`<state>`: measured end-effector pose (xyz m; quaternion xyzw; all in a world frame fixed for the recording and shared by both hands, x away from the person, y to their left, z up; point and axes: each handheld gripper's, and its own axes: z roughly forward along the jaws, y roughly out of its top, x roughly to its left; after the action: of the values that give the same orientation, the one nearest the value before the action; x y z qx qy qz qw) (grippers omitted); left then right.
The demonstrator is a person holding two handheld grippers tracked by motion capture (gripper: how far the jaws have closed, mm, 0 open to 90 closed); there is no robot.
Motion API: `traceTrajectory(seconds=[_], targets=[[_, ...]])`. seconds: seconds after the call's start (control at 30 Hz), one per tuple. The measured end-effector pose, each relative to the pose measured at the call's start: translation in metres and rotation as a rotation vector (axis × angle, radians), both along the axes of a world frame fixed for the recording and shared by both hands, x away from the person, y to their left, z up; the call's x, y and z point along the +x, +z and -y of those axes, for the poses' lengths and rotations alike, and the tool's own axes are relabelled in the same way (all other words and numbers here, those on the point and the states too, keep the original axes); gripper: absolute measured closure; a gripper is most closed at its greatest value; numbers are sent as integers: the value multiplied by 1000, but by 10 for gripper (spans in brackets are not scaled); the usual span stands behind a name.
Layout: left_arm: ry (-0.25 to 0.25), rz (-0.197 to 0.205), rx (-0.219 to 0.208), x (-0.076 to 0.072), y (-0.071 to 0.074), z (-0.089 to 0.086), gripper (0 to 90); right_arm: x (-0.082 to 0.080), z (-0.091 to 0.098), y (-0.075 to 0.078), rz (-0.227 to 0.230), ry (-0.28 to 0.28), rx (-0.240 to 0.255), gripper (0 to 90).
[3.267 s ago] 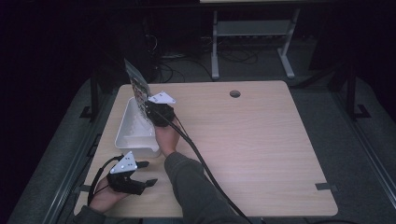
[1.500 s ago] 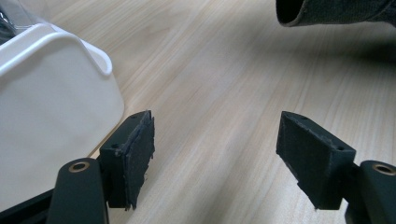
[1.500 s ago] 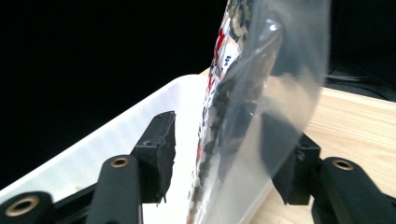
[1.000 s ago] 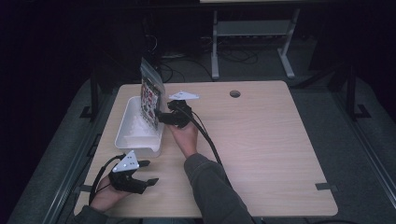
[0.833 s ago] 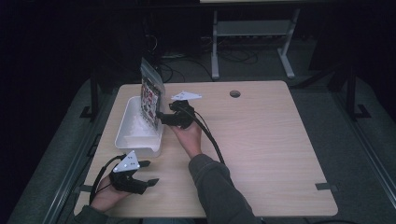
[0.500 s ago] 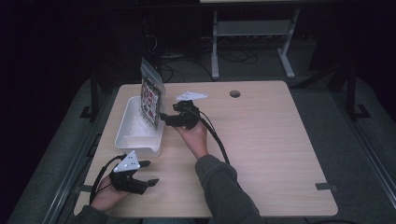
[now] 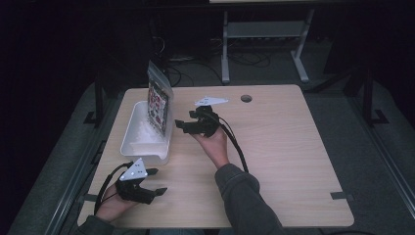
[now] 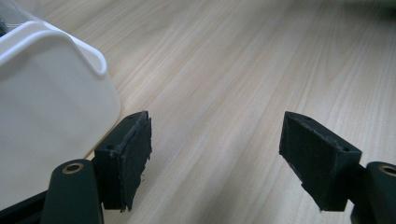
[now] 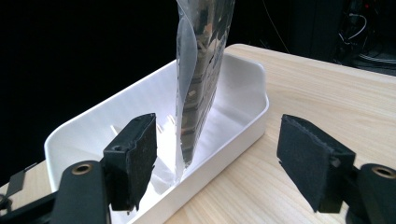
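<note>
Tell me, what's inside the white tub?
A clear bag with printed packets stands upright in the tub, leaning by its near wall. The tub floor beside it looks bare. What is under the bag's bottom edge is hidden.

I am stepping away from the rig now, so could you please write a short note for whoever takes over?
Right gripper: open, holding nothing, just right of the white plastic tub, jaws pointing at it.
Left gripper: open, idle near the table's front-left corner, beside the tub's near end.
Clear plastic bag with printed contents: standing upright inside the tub, leaning on its right wall.
Done: the bag is in the tub and released.
Left: probably nothing but drawing the right gripper clear; check the bag stays standing.
</note>
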<state>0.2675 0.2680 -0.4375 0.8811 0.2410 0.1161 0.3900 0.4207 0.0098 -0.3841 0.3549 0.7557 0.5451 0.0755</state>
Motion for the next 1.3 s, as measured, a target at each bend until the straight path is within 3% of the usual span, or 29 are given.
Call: traceTrajectory(seconds=[0.33,0.73,1.3], targets=[[3,-1,-2,1,0,1,228,-4,19,1,-30,25,0,264],[2,-8,0,1,-2,4,210,-12,44,3,-27,31,10,262],[-7,-10,5,2,-3,9,202,-22,78,2,-64,45,-11,243]])
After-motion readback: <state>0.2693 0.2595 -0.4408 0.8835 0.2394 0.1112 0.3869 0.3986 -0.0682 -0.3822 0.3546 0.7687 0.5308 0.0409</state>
